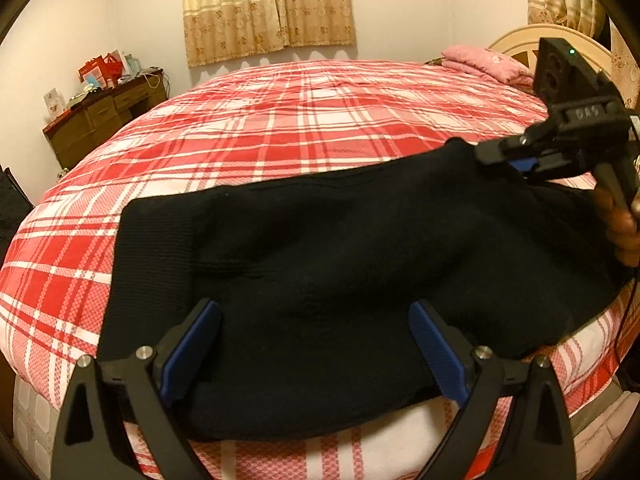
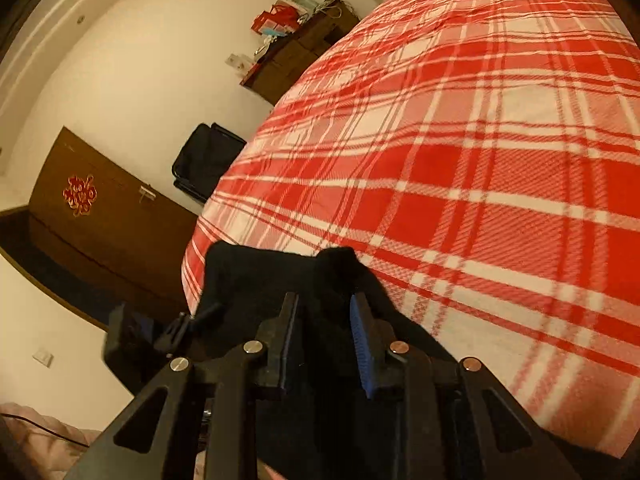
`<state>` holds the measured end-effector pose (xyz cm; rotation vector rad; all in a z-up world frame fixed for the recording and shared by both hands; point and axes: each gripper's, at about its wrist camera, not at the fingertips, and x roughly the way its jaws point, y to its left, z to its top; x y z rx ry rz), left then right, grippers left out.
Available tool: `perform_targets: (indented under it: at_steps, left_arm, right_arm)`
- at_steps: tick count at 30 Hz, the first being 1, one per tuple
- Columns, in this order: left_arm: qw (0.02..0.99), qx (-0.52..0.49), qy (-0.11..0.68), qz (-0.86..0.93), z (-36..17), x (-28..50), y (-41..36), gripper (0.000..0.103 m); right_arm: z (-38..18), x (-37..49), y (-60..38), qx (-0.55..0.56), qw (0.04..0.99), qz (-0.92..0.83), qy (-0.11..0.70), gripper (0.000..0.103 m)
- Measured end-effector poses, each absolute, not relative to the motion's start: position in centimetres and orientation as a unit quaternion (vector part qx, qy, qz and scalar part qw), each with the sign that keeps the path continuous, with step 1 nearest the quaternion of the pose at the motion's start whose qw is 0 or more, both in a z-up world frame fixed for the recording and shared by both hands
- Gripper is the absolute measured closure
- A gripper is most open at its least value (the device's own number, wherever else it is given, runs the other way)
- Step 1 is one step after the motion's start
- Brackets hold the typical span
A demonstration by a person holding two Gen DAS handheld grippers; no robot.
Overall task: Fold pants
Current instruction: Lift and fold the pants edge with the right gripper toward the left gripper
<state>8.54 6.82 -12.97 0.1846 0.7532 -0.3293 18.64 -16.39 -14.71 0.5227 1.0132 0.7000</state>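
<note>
We've got the black knit pants stretched across the lower middle of the left wrist view, lying on the red-and-white plaid bedspread near the bed's front edge. Our left gripper sits at the bottom of the frame, jaws spread wide around the near hem, nothing pinched yet. Over at the right edge, our right gripper has its jaws clamped on a raised corner of the black fabric; the right wrist view confirms it, cloth bunched between the blue pads at bottom centre.

To fold cleanly, we'd say the left should close on the near edge first, then both lift together and carry the cloth over level, so the edges meet without dragging the bedspread.

Writing? Raised characters on the right gripper's body, too blurred to read. A red ornamental emblem on the brown wooden door, left of frame, is not legible either.
</note>
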Motion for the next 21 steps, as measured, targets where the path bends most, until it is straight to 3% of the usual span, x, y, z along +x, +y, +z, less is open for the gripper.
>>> perform_targets:
  at_steps: [5, 13, 18, 21]
  left_arm:
    - [0.913, 0.089, 0.363, -0.161, -13.0, 8.5, 7.0, 0.005]
    - [0.913, 0.088, 0.365, -0.163, -13.0, 8.4, 6.9, 0.005]
    - [0.913, 0.087, 0.363, -0.162, -13.0, 8.4, 7.1, 0.005]
    - [0.913, 0.087, 0.364, -0.163, -13.0, 8.3, 7.1, 0.005]
  right_arm:
    - [-14.9, 18.8, -14.1, 0.213, 0.769, 0.350, 0.490, 0.075]
    - [-14.8, 20.3, -15.4, 0.257, 0.799, 0.291, 0.460, 0.073]
    - [-15.1, 19.9, -12.5, 0.208, 0.762, 0.359, 0.497, 0.072]
    - [-15.2, 21.3, -13.5, 0.244, 0.760, 0.352, 0.489, 0.072]
